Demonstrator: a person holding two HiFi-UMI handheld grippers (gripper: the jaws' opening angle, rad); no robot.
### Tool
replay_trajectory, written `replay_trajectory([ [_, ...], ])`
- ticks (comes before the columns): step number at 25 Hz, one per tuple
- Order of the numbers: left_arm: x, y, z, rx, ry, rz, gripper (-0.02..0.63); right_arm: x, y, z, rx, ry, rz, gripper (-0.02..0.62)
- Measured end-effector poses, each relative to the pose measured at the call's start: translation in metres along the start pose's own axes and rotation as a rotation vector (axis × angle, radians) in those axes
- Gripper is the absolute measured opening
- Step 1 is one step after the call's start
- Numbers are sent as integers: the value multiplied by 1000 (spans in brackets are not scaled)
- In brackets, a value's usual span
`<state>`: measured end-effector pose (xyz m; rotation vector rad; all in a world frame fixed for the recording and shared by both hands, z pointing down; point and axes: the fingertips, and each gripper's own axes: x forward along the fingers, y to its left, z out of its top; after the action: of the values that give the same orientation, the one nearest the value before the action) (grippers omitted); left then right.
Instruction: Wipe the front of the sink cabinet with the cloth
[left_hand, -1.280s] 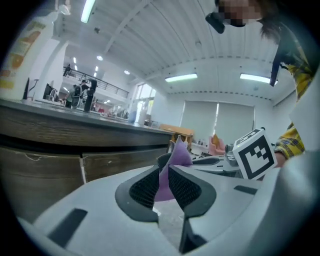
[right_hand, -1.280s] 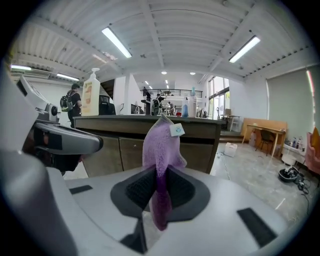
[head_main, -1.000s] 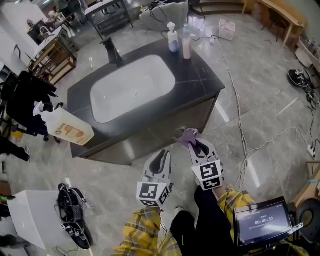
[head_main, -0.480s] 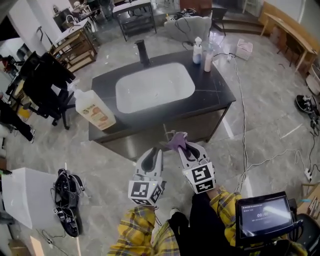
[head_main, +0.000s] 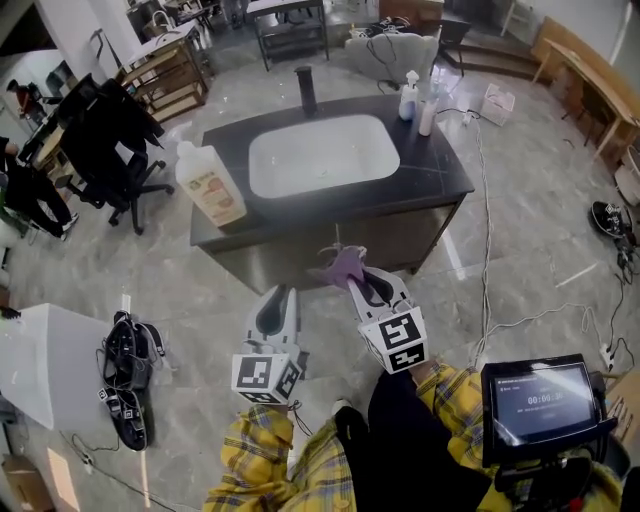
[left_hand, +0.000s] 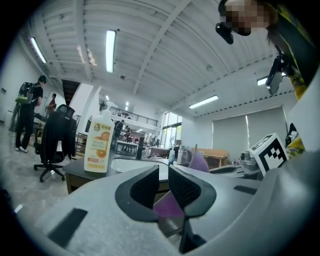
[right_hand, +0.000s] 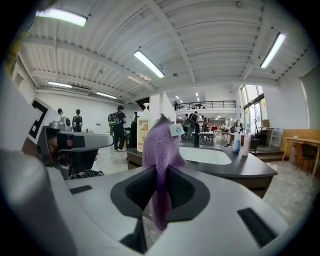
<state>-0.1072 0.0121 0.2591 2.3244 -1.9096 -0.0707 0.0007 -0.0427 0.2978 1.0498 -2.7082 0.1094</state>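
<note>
The sink cabinet has a dark counter, a white basin and a grey-brown front facing me. My right gripper is shut on a purple cloth, held a little short of the cabinet front near its middle. In the right gripper view the cloth stands up from between the pads of the gripper, with a small tag at its top. My left gripper hangs beside it to the left, shut with nothing held. In the left gripper view the cloth shows beyond it.
An orange-labelled detergent bottle stands on the counter's left end, two small bottles at the back right, a black faucet behind the basin. Cables trail on the floor to the right. A white box and black gear lie left.
The view has swung, so the cabinet now sits more centred and higher. Both grippers have shifted left and lower in view. The cloth stays in the right gripper.
</note>
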Motion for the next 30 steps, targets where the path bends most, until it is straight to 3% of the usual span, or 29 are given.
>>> replay_trajectory([
  [4, -33, 10, 7, -43, -29, 48, 35, -14, 16, 3, 21, 3, 3, 41],
  [13, -88, 13, 2, -112, -22, 60, 35, -44, 56, 3, 28, 9, 22, 41],
  [20, -109, -1, 3, -70, -18, 0, 35, -63, 85, -10, 52, 34, 14, 41],
  [30, -113, -13, -6, -80, 3, -72, 35, -82, 100, -20, 62, 47, -20, 40],
])
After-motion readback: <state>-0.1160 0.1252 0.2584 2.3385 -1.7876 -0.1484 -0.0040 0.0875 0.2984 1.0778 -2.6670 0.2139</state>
